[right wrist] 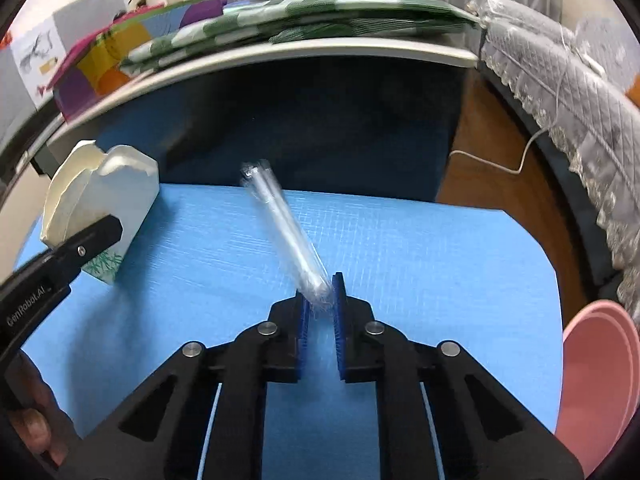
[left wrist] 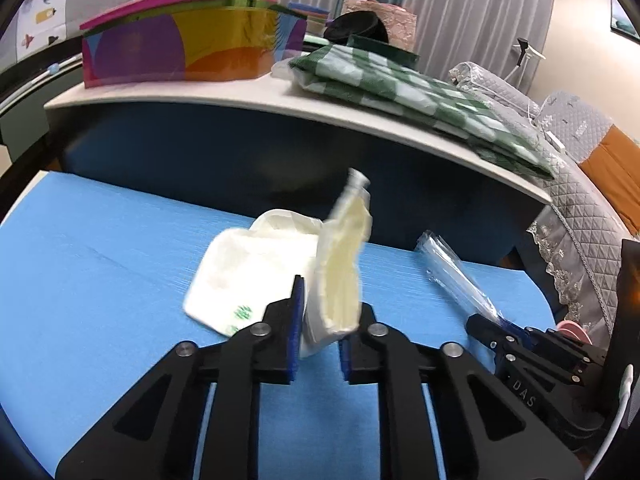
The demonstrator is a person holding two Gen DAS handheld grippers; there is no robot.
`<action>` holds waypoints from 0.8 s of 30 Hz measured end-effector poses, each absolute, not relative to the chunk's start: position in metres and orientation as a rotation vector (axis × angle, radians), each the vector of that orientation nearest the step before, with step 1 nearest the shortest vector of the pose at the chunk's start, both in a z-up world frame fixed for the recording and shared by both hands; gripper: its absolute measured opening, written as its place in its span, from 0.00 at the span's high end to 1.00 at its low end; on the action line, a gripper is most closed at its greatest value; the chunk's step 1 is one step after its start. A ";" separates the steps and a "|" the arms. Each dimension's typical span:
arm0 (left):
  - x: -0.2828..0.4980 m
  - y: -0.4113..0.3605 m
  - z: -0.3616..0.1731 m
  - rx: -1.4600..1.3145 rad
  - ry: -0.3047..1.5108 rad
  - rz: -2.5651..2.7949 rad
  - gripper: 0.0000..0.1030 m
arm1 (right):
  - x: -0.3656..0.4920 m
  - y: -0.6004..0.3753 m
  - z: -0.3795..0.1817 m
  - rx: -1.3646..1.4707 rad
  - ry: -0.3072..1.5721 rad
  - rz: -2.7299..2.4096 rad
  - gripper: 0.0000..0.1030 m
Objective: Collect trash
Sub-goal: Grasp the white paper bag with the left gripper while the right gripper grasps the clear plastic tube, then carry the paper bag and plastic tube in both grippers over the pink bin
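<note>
Fingers (left wrist: 296,320) of the left gripper (left wrist: 320,332) pinch a white paper pouch (left wrist: 336,276) and hold it up off the blue mat (left wrist: 100,264). The pouch is open at the top, and what is inside cannot be seen. A second white paper bag (left wrist: 248,268) with green marks sits just behind it, touching it. The right gripper (right wrist: 320,312) squeezes the end of a clear plastic wrapper (right wrist: 288,232). The wrapper holds thin pale sticks and tilts up and away, off the mat. A pink bowl (right wrist: 600,380) peeks in at the right edge; its inside is hidden. Farther back, a white shelf (left wrist: 240,98) carries a bright box (left wrist: 180,40) with its lid on and a folded green checked cloth (left wrist: 400,88).
</note>
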State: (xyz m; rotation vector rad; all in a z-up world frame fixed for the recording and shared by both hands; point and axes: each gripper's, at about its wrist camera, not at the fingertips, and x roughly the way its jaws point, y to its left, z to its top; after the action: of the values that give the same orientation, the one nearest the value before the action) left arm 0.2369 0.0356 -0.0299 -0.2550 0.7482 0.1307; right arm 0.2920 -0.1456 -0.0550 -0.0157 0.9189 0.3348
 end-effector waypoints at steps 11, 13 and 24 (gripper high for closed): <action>0.211 0.011 -0.001 -0.215 0.709 0.093 0.90 | 0.254 -0.171 -0.013 0.047 0.819 0.277 0.92; 0.209 0.006 0.004 -0.206 0.703 0.087 0.91 | 0.247 -0.179 -0.004 0.066 0.807 0.264 0.92; 0.195 -0.038 0.022 -0.167 0.676 0.004 0.91 | 0.219 -0.230 0.027 0.111 0.749 0.186 0.92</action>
State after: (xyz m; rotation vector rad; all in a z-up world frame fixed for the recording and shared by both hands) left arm 0.1951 -0.0383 0.0216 -0.1665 0.6764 0.0042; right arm 0.2191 -0.2295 0.0274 0.1107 0.7494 0.1856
